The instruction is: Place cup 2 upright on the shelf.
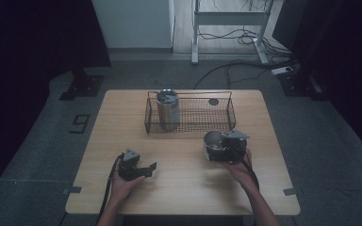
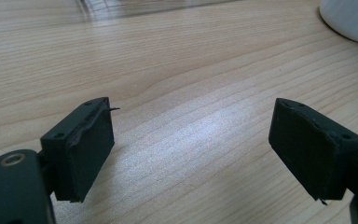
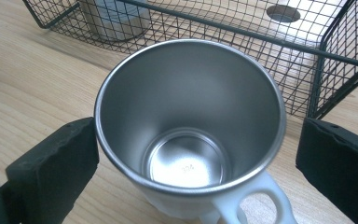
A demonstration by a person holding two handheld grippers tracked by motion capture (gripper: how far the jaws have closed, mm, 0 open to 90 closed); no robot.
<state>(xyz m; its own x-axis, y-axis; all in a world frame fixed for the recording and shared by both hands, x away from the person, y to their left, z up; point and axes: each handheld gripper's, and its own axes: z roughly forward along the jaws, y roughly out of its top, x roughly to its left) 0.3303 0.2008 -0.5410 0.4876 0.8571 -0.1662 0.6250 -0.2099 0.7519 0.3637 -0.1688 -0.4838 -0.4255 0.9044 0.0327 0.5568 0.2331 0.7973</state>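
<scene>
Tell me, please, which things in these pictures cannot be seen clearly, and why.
- Mug handle: right gripper view, cut off by the bottom edge.
- Tall can in the basket: high view, lid details too small; right gripper view, top cut off by the upper edge.
- Dark round spot in the basket: too small to identify.
- White object: left gripper view, cut off by the corner.

Bare tabletop (image 1: pixel 179 183) between the hands, wire basket (image 1: pixel 188 123) walling off the far side
</scene>
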